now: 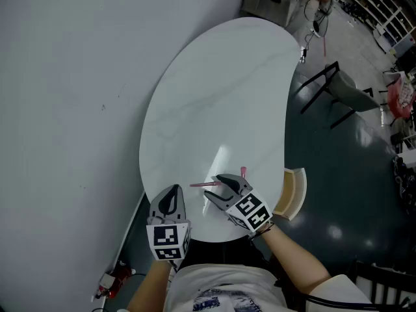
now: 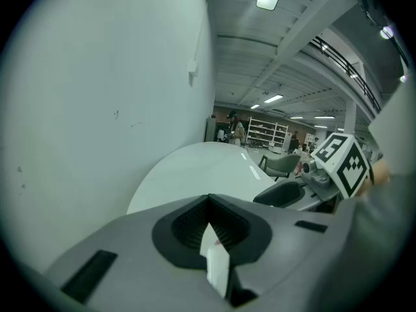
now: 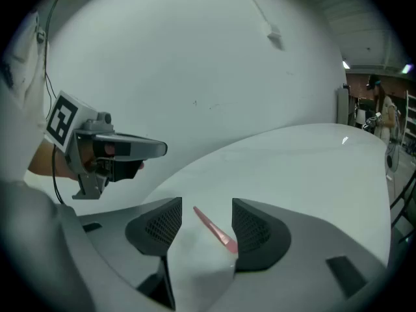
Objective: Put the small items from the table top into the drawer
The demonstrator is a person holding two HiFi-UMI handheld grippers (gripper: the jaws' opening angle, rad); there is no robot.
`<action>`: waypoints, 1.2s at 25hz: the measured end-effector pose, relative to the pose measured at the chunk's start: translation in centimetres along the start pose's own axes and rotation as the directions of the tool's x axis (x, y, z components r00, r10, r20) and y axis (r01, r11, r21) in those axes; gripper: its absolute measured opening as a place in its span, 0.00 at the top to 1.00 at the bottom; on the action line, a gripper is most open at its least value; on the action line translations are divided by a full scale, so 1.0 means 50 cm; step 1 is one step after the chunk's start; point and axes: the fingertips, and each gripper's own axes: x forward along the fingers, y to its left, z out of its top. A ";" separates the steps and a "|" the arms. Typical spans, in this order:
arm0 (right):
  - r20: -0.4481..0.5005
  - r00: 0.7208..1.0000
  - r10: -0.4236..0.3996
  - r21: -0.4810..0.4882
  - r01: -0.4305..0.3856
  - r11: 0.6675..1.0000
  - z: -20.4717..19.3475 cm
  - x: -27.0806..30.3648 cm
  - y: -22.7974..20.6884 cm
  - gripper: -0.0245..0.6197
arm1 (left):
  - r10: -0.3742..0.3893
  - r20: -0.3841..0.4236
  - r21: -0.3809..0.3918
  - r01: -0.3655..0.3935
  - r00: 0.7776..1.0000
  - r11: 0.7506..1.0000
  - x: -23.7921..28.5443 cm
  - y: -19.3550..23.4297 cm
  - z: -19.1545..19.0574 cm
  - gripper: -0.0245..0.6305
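A thin pink stick (image 1: 202, 184) lies on the white oval table (image 1: 214, 96) near its front edge. In the right gripper view the pink stick (image 3: 214, 230) sits on the table between the jaws, and neither pad touches it. My right gripper (image 1: 212, 186) is open around it, low over the table. A second small pink piece (image 1: 243, 171) lies just beyond that gripper. My left gripper (image 1: 170, 192) hovers at the table's near left edge, its jaws together with nothing held, as the left gripper (image 2: 208, 203) also shows in its own view.
An open wooden drawer (image 1: 294, 194) juts out under the table's right front edge. A grey wall (image 1: 65, 109) runs along the left. A dark chair (image 1: 338, 90) stands past the table's right side, with shelving and clutter on the floor beyond.
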 end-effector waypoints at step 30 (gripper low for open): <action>-0.247 0.969 0.011 -0.285 -0.083 0.955 -0.099 0.105 0.000 0.75 | 0.008 -0.030 -0.035 -0.009 1.000 0.999 0.009 0.019 -0.030 0.93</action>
